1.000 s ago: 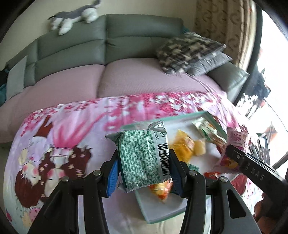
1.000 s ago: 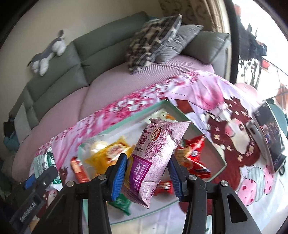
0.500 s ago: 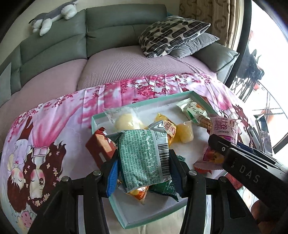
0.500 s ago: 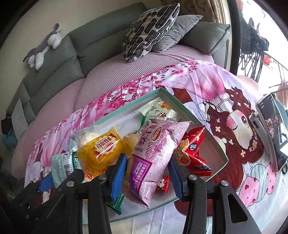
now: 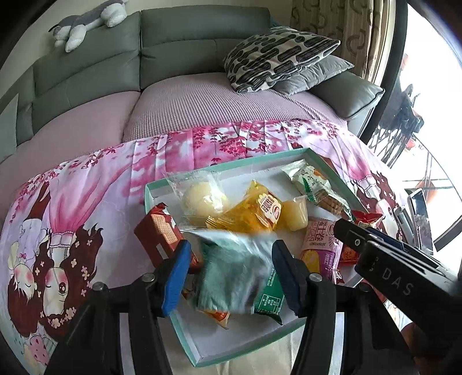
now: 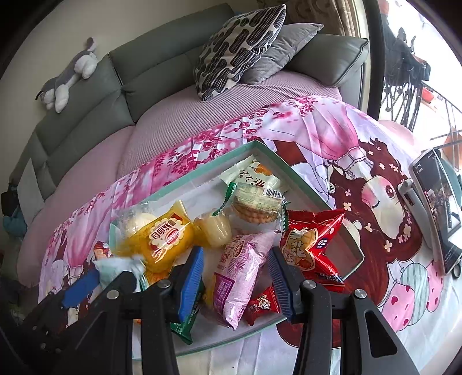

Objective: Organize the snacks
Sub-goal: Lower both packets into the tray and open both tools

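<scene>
A teal-rimmed white tray [image 5: 219,356] [image 6: 300,184] holds several snack packets. My left gripper [image 5: 231,274] is open over its near left part; the green packet [image 5: 234,274] is blurred between the pads, dropping into the tray. My right gripper [image 6: 235,277] is open too; the purple packet [image 6: 239,271] lies in the tray between its pads, also seen in the left wrist view [image 5: 317,248]. A yellow packet [image 6: 164,233], a jelly cup [image 6: 215,230], a biscuit pack [image 6: 254,204] and a red packet [image 6: 309,245] lie in the tray.
A brown-red biscuit pack [image 5: 161,233] leans at the tray's left rim. A phone on a stand [image 6: 436,202] sits at the right on the pink printed cloth [image 6: 332,135]. Behind is a sofa [image 5: 187,57] with cushions [image 5: 277,54] and a plush toy [image 5: 86,23].
Both grippers moved down over the tray and opened. The green packet and the purple packet were let go into the tray.
</scene>
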The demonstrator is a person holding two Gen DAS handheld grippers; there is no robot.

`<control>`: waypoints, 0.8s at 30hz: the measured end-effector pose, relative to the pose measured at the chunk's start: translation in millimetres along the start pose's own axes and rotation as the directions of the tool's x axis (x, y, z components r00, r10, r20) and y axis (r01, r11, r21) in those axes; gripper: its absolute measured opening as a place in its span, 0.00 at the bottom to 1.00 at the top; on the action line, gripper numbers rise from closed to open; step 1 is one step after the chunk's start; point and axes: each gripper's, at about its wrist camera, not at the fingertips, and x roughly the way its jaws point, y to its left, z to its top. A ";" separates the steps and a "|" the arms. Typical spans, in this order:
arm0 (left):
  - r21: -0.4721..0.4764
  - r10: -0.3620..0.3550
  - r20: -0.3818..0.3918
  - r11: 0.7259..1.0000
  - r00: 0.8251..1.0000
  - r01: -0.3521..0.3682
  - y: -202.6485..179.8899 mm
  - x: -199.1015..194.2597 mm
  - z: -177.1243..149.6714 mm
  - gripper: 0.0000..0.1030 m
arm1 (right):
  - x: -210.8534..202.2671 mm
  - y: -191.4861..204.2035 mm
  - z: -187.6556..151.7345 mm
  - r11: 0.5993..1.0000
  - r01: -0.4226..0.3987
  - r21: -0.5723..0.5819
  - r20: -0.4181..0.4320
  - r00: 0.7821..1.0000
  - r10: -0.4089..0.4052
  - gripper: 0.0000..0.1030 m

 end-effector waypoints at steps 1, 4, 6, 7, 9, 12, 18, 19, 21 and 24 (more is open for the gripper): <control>0.000 0.000 0.004 1.000 1.000 0.000 0.2 -1.7 0.5 0.58 | 0.0 0.0 0.0 1.000 0.000 0.000 0.000 1.000 0.000 0.48; -0.009 0.003 0.016 1.000 1.000 -0.003 3.2 -7.7 2.2 0.59 | 0.5 0.1 -0.3 1.000 0.001 -0.001 -0.001 1.000 -0.001 0.48; -0.020 0.011 0.019 1.000 1.000 -0.010 6.2 -10.4 3.0 0.59 | 0.4 -0.1 -0.2 1.000 0.003 -0.002 -0.001 1.000 -0.003 0.48; -0.033 0.019 0.021 0.999 1.000 -0.018 9.9 -12.7 3.6 0.59 | 0.6 -0.1 -0.3 1.000 0.004 -0.003 -0.002 1.000 -0.004 0.48; -0.055 0.034 0.027 0.998 0.999 -0.033 16.3 -16.1 4.2 0.59 | 0.8 0.2 -0.2 1.000 0.007 -0.005 -0.003 1.000 -0.007 0.48; -0.119 0.083 0.036 0.990 0.996 -0.078 33.6 -22.3 5.2 0.69 | 1.2 2.8 -0.4 1.000 0.007 -0.016 -0.006 1.000 -0.007 0.48; -0.235 0.178 0.012 0.957 0.984 -0.171 71.2 -23.4 2.9 0.73 | 3.3 19.4 -3.0 0.996 0.000 -0.084 -0.011 1.000 -0.001 0.48; -0.258 0.203 -0.001 0.946 0.979 -0.197 79.5 -22.4 1.7 0.83 | 3.8 22.9 -3.7 0.995 -0.001 -0.098 -0.011 1.000 0.000 0.48; -0.285 0.239 -0.019 0.929 0.971 -0.234 90.7 -20.8 -0.9 0.90 | 5.1 29.4 -5.2 0.992 -0.001 -0.122 -0.013 1.000 0.000 0.54; -0.307 0.279 -0.051 0.909 0.959 -0.281 103.5 -15.9 -4.3 0.91 | 6.0 36.5 -7.3 0.989 0.001 -0.147 -0.013 1.000 -0.003 0.64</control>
